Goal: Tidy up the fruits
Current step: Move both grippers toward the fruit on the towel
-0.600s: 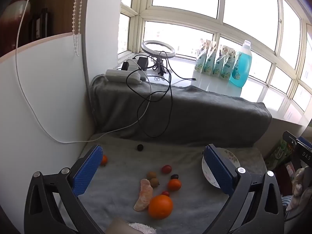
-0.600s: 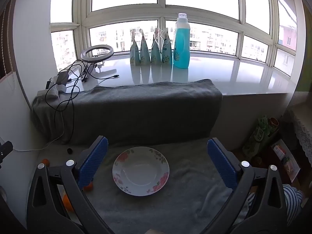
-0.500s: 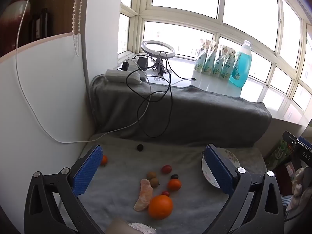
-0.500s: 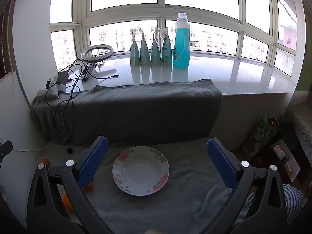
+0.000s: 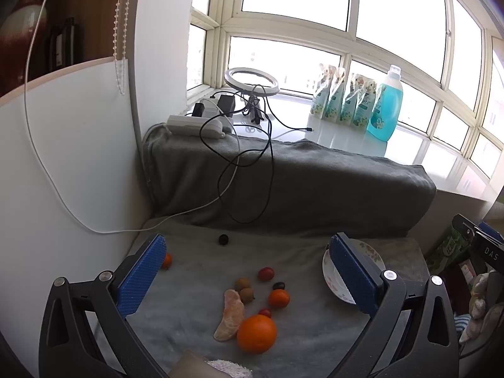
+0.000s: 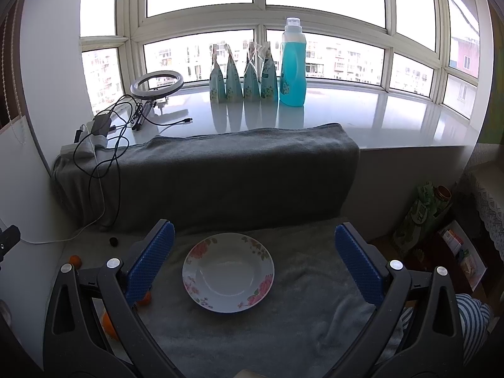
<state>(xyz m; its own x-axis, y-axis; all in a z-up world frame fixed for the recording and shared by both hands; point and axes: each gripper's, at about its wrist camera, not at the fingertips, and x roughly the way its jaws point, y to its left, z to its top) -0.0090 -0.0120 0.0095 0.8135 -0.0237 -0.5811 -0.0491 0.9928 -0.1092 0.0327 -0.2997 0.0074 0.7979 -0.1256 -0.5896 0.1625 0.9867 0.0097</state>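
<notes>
Fruits lie on a grey towel: a large orange, a peeled segment, a small orange, two brown longans, red cherry tomatoes, a dark berry and a small orange at the left. A white floral plate stands empty; it also shows in the left wrist view. My left gripper is open above the fruits. My right gripper is open above the plate.
A grey blanket drapes the ledge behind, with cables, a power strip and a ring light. Refill pouches and a blue bottle stand on the sill. Bags sit at the right.
</notes>
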